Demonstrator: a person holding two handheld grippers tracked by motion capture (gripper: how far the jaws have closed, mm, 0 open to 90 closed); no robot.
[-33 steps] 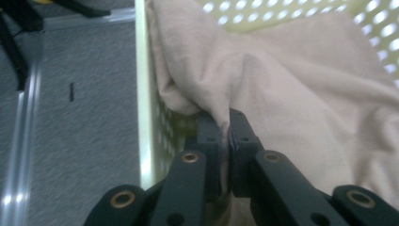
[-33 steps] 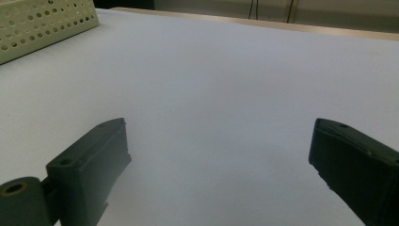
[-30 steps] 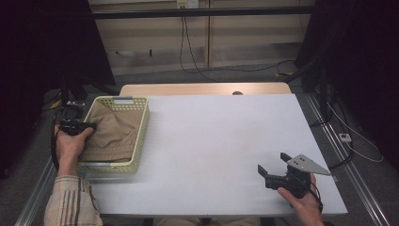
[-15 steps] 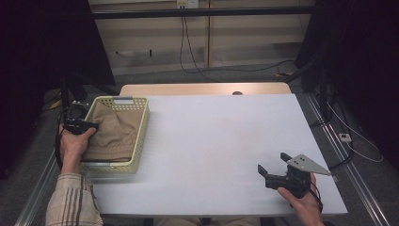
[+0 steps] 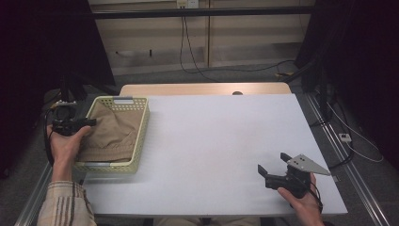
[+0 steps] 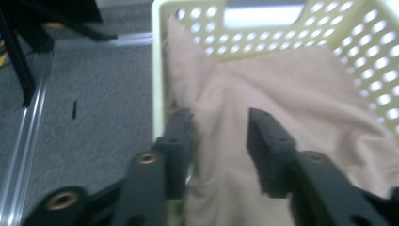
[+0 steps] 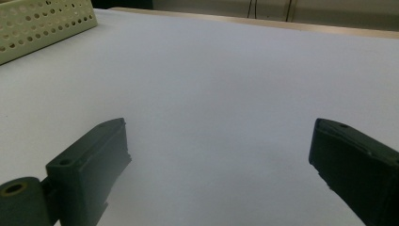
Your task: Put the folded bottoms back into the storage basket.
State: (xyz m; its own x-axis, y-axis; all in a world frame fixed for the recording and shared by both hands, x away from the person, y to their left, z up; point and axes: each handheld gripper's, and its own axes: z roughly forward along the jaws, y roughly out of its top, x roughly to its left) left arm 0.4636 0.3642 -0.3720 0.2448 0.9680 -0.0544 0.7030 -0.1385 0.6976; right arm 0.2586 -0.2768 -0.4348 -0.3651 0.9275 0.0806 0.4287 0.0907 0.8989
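A tan cloth (image 5: 113,134) is seen bunched inside a pale-yellow perforated basket (image 5: 139,141) at the left edge of the white surface (image 5: 211,141), w/ the left hand-held gripper (image 5: 89,122) held just above the basket's left rim. In the left gripper view the jaws of that hand-held gripper (image 6: 219,129) are shown partly apart, having just been opening; folds of the cloth (image 6: 263,94) are seen in the gap and beneath it, but the pads are not pressed on the fabric. One jaw is seen over the basket wall (image 6: 159,70), the other over the cloth. The left hand (image 5: 66,146) is placed beside the basket, a striped sleeve (image 5: 66,207) visible at the bottom edge.

At the near right corner of the surface, well apart from the basket, the right hand-held gripper (image 5: 273,162) is held low by the right hand (image 5: 301,200), its grey three-cornered plate (image 5: 308,165) on top. In the right gripper view its jaws are shown wide apart, w/ nothing but bare surface (image 7: 211,84) betw. them and a corner of the basket (image 7: 42,21) at upper left. A wooden tabletop strip (image 5: 202,89) is seen behind the surface, cables (image 5: 197,52) on the floor beyond.
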